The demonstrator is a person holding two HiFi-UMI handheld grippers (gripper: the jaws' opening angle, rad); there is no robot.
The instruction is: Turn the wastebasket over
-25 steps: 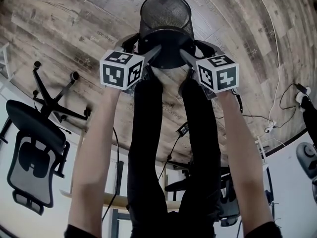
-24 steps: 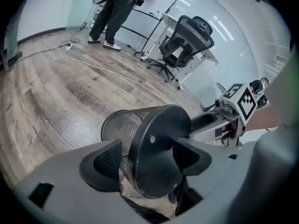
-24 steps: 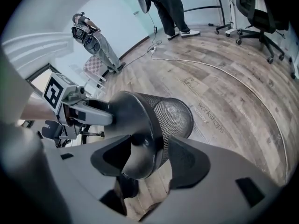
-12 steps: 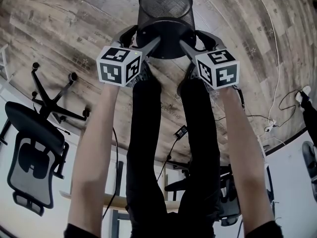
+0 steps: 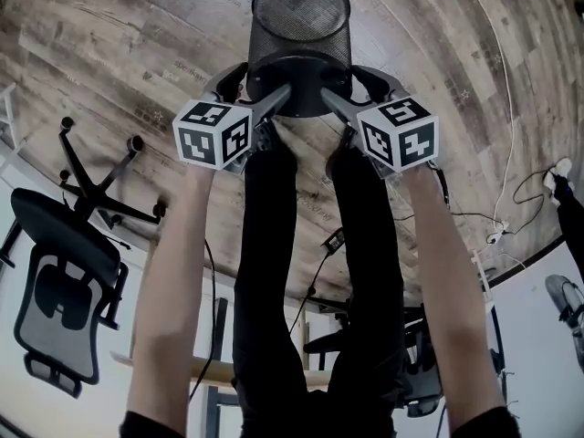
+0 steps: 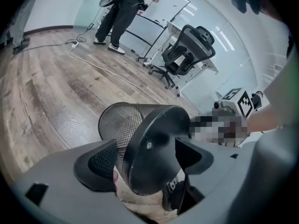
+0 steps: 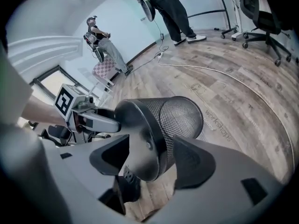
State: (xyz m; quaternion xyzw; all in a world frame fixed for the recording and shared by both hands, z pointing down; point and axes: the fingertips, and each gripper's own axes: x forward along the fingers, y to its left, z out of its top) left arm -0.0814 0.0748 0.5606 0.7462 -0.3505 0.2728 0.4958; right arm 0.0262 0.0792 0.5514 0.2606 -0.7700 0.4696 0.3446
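Note:
The wastebasket [image 5: 301, 16] is black wire mesh with a solid round base [image 5: 297, 85]. It hangs above the wood floor, tilted, base toward me and open mouth away. My left gripper [image 5: 255, 85] has the base's left edge between its jaws, and my right gripper [image 5: 356, 85] has the right edge. In the left gripper view, the wastebasket [image 6: 140, 125] fills the left gripper [image 6: 147, 160], one pad on the mesh wall, the other on the base. The right gripper view has the wastebasket [image 7: 177, 115] pinched the same way in the right gripper [image 7: 152, 160]. Both pairs of jaws are opening slightly.
My legs [image 5: 274, 245] and shoes stand just below the basket. An office chair [image 5: 64, 281] and a loose chair base [image 5: 100, 176] lie to the left. Cables [image 5: 506, 108] run across the floor on the right. Another chair [image 6: 187, 50] and people [image 7: 100, 36] are farther off.
Both grippers and the wastebasket have drifted a little farther from my body, upward in the head view. The mesh mouth now reaches the picture's top edge.

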